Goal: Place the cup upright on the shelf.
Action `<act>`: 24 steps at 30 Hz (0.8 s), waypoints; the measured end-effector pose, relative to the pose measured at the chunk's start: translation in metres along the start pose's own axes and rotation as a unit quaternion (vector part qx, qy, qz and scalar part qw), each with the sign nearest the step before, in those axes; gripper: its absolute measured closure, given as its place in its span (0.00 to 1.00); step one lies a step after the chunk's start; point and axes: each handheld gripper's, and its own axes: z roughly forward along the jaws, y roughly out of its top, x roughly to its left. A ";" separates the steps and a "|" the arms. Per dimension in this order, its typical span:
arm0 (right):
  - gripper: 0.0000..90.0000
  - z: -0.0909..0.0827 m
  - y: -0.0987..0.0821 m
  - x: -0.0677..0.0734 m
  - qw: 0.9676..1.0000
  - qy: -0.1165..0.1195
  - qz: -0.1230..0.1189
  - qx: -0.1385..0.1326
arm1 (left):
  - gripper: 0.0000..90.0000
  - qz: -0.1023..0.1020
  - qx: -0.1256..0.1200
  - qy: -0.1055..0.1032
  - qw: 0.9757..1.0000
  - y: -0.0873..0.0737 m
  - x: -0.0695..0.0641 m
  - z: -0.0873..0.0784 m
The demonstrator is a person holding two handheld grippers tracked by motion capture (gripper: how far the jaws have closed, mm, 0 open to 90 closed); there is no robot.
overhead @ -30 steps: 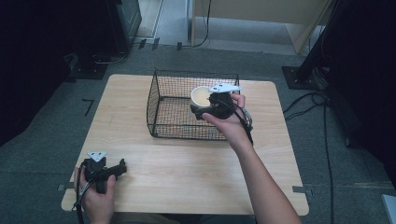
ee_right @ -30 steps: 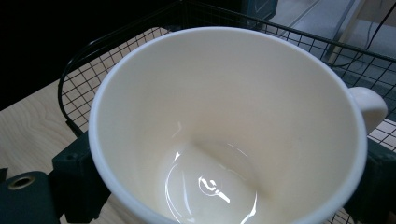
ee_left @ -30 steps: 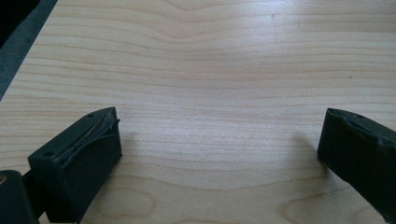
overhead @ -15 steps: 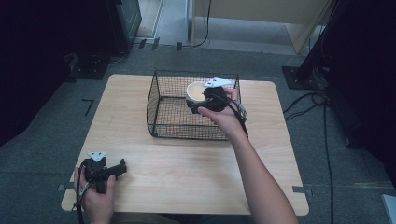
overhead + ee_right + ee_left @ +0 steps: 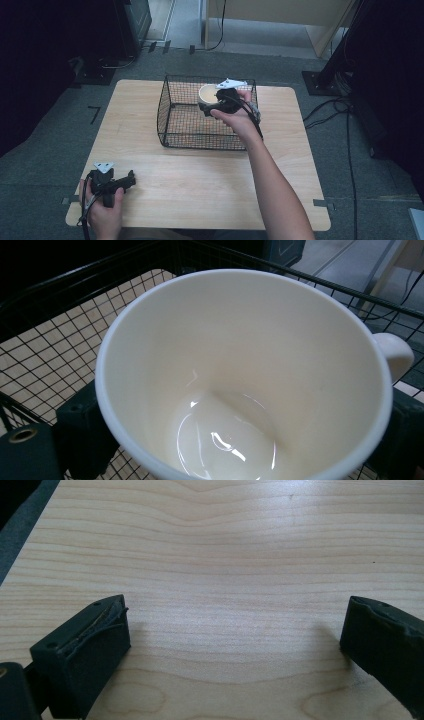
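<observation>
A cream mug (image 5: 207, 93) (image 5: 240, 375) hangs over the far right part of a black wire basket (image 5: 172, 117), and my right gripper (image 5: 211, 106) is shut on it. In the right gripper view the empty mug sits between the two jaws, its handle (image 5: 397, 354) pointing right, with basket mesh (image 5: 45, 365) below. My left gripper (image 5: 129, 179) rests low at the table's near left corner. Its jaws stand wide apart over bare wood (image 5: 235, 580) with nothing between them.
The wooden table (image 5: 280, 165) has free room in front of and left of the basket. Grey carpet surrounds it, with cables (image 5: 345, 107) on the floor at the right and dark equipment at the back left.
My right gripper has carried the mug a little further back and left, over the basket's far right corner. The left gripper has stayed put.
</observation>
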 end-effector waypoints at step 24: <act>0.09 0.046 -0.027 -0.018 1.000 0.001 -0.005 0.024 | 0.00 0.002 0.000 -0.001 1.000 0.000 0.000 0.000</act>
